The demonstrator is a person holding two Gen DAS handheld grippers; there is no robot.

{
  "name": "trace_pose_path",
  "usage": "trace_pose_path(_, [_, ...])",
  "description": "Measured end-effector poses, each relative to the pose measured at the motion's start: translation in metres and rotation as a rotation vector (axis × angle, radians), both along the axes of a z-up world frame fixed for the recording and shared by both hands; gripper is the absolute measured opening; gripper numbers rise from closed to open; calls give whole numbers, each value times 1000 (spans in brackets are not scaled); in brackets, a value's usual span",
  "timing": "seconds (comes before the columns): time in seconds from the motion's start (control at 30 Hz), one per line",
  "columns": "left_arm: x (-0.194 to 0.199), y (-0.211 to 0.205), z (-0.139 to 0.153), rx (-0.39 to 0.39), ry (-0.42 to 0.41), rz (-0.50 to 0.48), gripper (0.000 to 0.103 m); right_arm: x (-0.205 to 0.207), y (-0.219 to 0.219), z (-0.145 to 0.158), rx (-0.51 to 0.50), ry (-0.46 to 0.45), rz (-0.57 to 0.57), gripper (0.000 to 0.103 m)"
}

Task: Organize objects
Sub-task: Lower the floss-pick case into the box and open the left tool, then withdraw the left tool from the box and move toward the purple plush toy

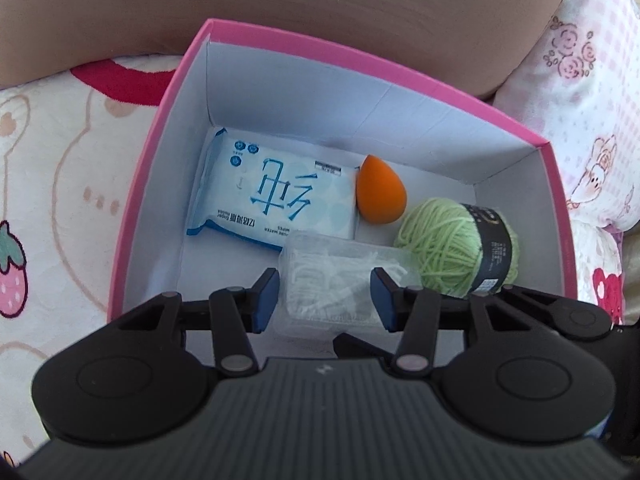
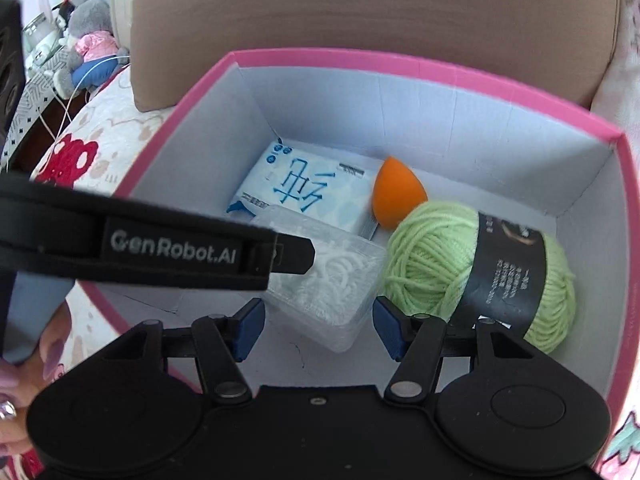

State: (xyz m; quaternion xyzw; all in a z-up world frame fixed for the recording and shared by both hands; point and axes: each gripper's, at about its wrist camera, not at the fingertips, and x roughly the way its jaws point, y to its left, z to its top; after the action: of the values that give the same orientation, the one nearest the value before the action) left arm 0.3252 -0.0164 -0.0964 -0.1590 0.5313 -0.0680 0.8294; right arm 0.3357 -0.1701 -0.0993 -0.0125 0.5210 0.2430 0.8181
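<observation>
Between our left gripper's [image 1: 324, 296] blue pads sits the clear floss-pick case [image 1: 332, 280]; its jaws stand apart, and we cannot tell whether the pads touch it. Around both grippers rises the pink box [image 1: 376, 62]. Ahead of the left jaws lies the wipes pack [image 1: 272, 196], to their right the green yarn ball [image 1: 452, 248], and beyond, between pack and yarn, the orange sponge [image 1: 380, 194]. Our right gripper [image 2: 318, 328] stands apart too, with the case's near corner between its pads, untouched.
</observation>
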Motion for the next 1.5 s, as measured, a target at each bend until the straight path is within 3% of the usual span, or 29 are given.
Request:
trace_pose_path(0.2, [5, -5, -9, 15, 24, -17, 48, 3, 7, -10, -48, -16, 24, 62])
trace_pose_path(0.4, [4, -5, -22, -20, 72, 0, 44, 3, 9, -10, -107, -38, 10, 61])
trace_pose_path(0.7, [-5, -9, -25, -43, 48, 34, 40, -10, -1, -7, -156, -83, -18, 56])
trace_pose_path(0.8, [-6, -8, -23, -45, 41, 34, 40, -14, -7, -2, -127, -92, -33, 56])
trace_pose_path(1.0, [-18, 7, 3, -39, -20, 12, 44, -38, -30, 20, -18, -131, -48, 57])
trace_pose_path(1.17, [-39, 15, 36, -5, -86, 24, 45, -59, -25, 42, -10, -202, -2, 57])
trace_pose_path(1.33, [-56, 18, 60, 18, -84, -13, 45, -82, -25, 70, -16, -231, 44, 58])
trace_pose_path(1.5, [-75, 21, 81, 36, -68, -17, 52, -103, -25, 92, -39, -246, 75, 58])
